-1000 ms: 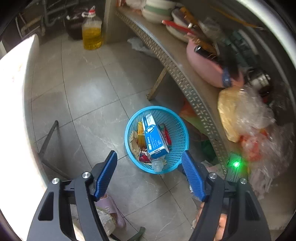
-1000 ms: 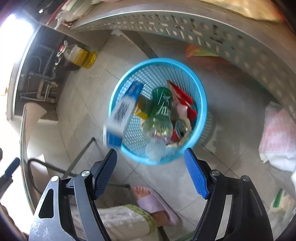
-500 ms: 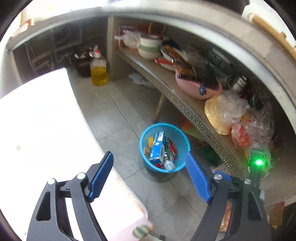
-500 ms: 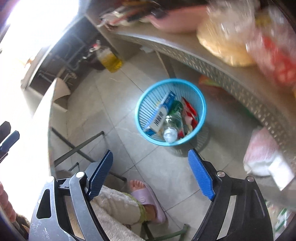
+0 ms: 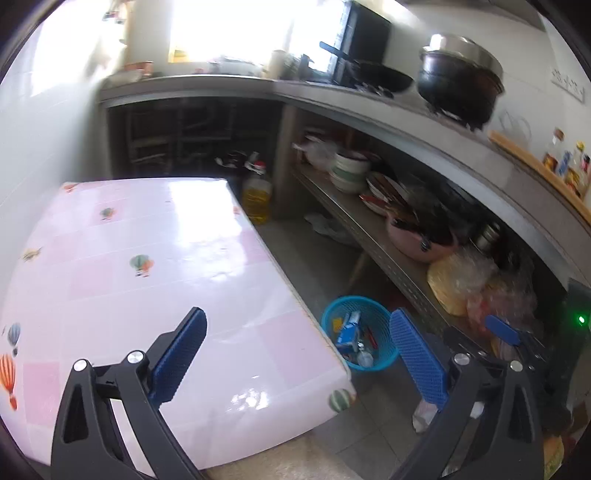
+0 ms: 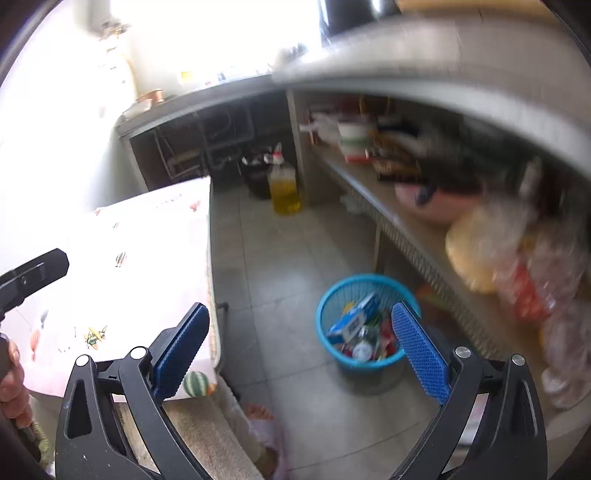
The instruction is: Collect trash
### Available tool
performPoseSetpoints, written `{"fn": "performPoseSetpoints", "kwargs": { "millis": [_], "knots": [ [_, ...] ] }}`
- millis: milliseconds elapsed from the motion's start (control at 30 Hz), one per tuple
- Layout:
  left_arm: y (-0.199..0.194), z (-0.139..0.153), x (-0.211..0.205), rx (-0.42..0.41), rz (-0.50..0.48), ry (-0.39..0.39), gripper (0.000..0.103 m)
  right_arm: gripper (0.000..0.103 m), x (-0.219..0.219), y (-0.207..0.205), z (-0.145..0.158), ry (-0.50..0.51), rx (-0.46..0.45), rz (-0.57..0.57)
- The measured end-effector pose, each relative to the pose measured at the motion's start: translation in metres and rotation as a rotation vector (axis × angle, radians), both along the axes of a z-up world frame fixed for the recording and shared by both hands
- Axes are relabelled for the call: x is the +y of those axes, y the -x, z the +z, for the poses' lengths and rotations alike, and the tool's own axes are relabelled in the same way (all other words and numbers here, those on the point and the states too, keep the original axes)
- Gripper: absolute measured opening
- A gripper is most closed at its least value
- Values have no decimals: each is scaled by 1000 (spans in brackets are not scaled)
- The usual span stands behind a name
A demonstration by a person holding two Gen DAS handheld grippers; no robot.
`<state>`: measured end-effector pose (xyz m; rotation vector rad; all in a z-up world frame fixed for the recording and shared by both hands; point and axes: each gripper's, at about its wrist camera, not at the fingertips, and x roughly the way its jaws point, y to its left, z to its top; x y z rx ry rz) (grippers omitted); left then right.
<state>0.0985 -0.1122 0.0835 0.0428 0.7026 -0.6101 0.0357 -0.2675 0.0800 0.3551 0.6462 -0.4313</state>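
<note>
My left gripper and right gripper have just been opening; both stand wide and empty. The round blue plastic mesh basket, full of light crushable trash, sits on the floor, right of the pink table. I'd grip its stiff rim.

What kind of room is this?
Most likely a home kitchen: a big lidded pot and a wok stand on the counter, bowls sit on the shelf below, and a cooking oil jug stands on the floor.

Blown-out window backlight, glare on table, right view motion-blurred, fisheye-bent edges
</note>
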Motion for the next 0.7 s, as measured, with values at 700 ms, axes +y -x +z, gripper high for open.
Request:
{"fn": "performPoseSetpoints", "kwargs": {
  "millis": [700],
  "knots": [
    [30,-55,93,72,470,-365,97,95,79,-9,-34,56,202,164]
  ]
}}
